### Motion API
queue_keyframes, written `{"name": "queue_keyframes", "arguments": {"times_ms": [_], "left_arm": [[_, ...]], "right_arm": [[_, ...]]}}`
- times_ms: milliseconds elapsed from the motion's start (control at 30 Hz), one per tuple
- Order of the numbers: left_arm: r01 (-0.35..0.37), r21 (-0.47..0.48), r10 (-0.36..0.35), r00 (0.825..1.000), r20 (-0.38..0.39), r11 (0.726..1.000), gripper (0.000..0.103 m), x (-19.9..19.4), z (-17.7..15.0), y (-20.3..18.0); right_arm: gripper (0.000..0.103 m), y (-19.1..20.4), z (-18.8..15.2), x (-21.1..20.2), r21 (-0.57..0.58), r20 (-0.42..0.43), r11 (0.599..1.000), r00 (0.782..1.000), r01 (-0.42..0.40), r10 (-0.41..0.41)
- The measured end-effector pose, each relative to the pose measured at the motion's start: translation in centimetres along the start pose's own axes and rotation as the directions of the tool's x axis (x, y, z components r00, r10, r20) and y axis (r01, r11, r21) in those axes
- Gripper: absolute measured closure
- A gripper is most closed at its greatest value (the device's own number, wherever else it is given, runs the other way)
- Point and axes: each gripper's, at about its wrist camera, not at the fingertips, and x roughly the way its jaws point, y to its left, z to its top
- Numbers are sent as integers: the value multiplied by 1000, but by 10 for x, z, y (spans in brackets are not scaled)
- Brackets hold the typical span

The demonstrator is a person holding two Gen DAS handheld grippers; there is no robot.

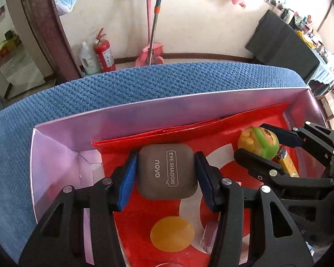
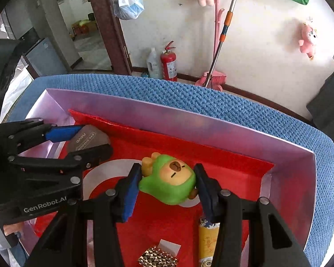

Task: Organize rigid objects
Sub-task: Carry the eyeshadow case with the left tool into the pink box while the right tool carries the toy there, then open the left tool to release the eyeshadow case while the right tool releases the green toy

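My left gripper [image 1: 165, 173] is shut on a grey eye shadow case [image 1: 167, 171], holding it inside a pink box [image 1: 167, 109] lined with red paper. My right gripper [image 2: 167, 180] is shut on a green capybara toy [image 2: 169, 180] over the same box, to the right of the left gripper. The right gripper [image 1: 259, 142] with the toy [image 1: 259, 142] shows at the right of the left wrist view. The left gripper [image 2: 86, 139] with the case [image 2: 86, 139] shows at the left of the right wrist view.
In the box lie a round yellow disc [image 1: 172, 233], a yellow tube [image 2: 208, 242] and a studded gold piece [image 2: 157, 258]. The box rests on a blue knitted cloth [image 1: 144, 84]. A broom [image 2: 211, 75] and fire extinguisher [image 2: 168, 64] stand by the far wall.
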Motion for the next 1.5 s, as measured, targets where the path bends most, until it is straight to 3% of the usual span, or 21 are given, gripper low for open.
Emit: {"name": "queue_keyframes", "arguments": {"times_ms": [767, 1100, 1500], "left_arm": [[18, -9, -18, 1000, 22, 1000, 53, -7, -1, 5], [-12, -9, 12, 999, 47, 1000, 41, -14, 1, 7], [4, -26, -2, 997, 83, 1000, 34, -32, 3, 9]], "right_arm": [[51, 0, -5, -2, 21, -3, 1000, 1000, -5, 5], [43, -6, -6, -6, 35, 0, 999, 1000, 4, -4], [36, -8, -8, -14, 38, 13, 999, 1000, 18, -19]]}}
